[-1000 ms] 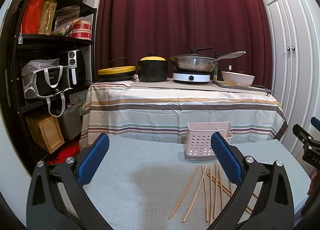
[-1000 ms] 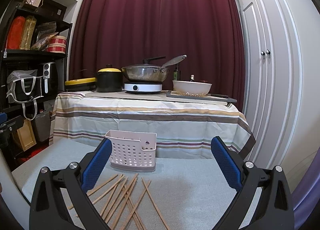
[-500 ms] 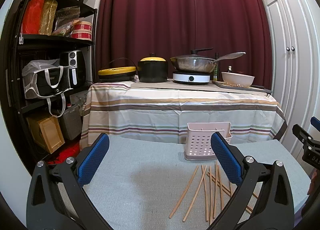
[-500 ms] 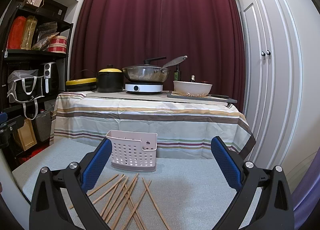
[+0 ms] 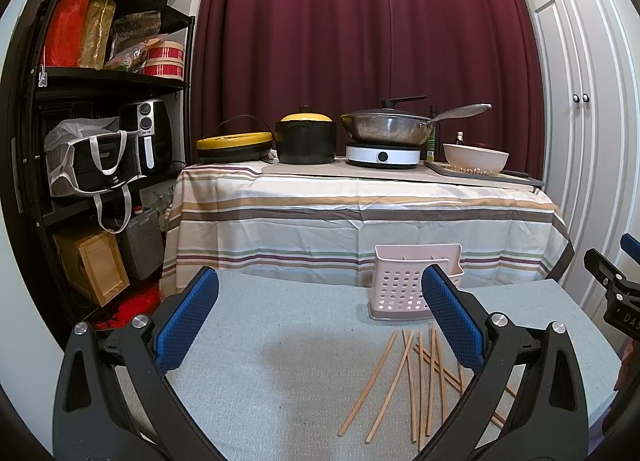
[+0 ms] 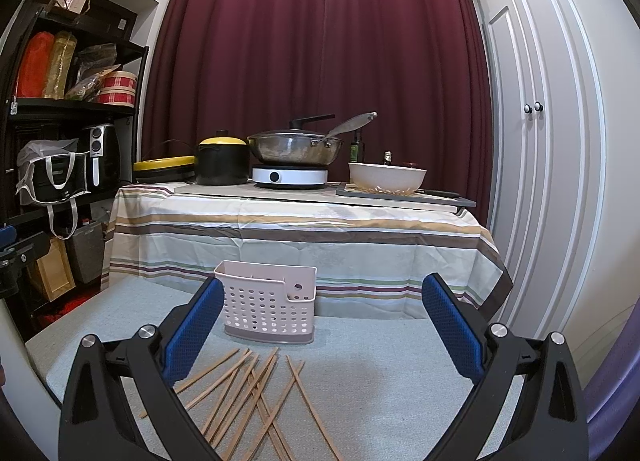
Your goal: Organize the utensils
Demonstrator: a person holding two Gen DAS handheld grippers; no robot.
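Observation:
Several wooden chopsticks [image 5: 416,365] lie scattered on the light blue-grey table [image 5: 280,341], in front of a pale pink perforated utensil basket [image 5: 404,285]. In the right wrist view the chopsticks [image 6: 248,389] lie low and left of centre, the basket [image 6: 268,305] just behind them. My left gripper [image 5: 320,321] is open and empty, hovering left of the chopsticks. My right gripper [image 6: 320,329] is open and empty, above and right of the pile. The right gripper's edge shows at the far right of the left wrist view [image 5: 612,285].
Behind stands a table with a striped cloth [image 5: 360,217] carrying a black pot [image 5: 306,141], a wok [image 5: 388,129] on a white hob and a white bowl [image 5: 476,159]. A black shelf unit [image 5: 100,141] stands left, white cupboard doors [image 5: 584,141] right.
The right gripper has drifted slightly to the left, so the basket and chopsticks sit a little further right in its view. The left gripper has barely moved.

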